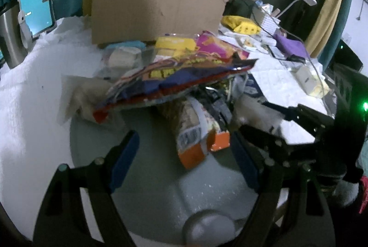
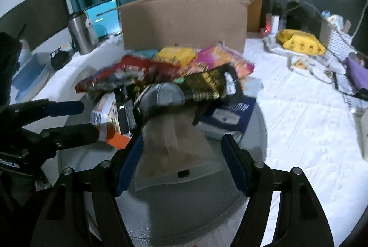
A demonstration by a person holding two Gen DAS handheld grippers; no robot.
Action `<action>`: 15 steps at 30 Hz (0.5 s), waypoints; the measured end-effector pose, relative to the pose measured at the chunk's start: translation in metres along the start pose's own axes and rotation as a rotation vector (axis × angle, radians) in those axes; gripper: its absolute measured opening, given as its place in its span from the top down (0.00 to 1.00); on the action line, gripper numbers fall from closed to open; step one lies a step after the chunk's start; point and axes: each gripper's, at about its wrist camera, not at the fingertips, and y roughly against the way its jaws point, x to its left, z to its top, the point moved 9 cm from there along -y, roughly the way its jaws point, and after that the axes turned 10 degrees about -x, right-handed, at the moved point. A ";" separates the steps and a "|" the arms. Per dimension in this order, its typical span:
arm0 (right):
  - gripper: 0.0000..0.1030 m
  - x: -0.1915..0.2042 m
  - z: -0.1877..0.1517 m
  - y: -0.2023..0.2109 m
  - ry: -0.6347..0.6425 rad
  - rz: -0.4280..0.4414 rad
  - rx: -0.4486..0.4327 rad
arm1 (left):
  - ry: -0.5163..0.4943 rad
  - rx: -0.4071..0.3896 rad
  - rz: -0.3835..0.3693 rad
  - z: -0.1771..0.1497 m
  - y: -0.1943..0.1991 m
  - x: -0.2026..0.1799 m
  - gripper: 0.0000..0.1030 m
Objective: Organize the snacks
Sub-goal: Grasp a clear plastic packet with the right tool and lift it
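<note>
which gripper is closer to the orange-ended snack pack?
Left. The left gripper has the orange-ended pack lying between its open fingers. The right gripper is off to the pack's right, open over a clear bag.

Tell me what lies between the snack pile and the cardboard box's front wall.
Nothing visible: in both wrist views the snack pile reaches the cardboard box with no bare cloth showing.

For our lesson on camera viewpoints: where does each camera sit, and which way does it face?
Left wrist: on the left gripper, facing the snack pile; the right gripper shows on the right.
Right wrist: on the right gripper, facing the pile; left gripper on the left.
Shared: open brown cardboard box, yellow snack packet.
</note>
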 end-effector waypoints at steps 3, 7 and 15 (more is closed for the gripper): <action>0.29 0.001 -0.005 -0.003 0.006 0.018 0.014 | 0.001 0.015 0.023 0.002 -0.011 0.003 0.20; 0.44 -0.002 -0.013 -0.005 0.034 -0.008 0.027 | -0.003 0.028 0.015 0.003 -0.023 -0.001 0.20; 0.73 -0.035 -0.013 0.011 -0.064 -0.022 0.010 | -0.129 0.065 0.018 0.001 -0.040 -0.014 0.20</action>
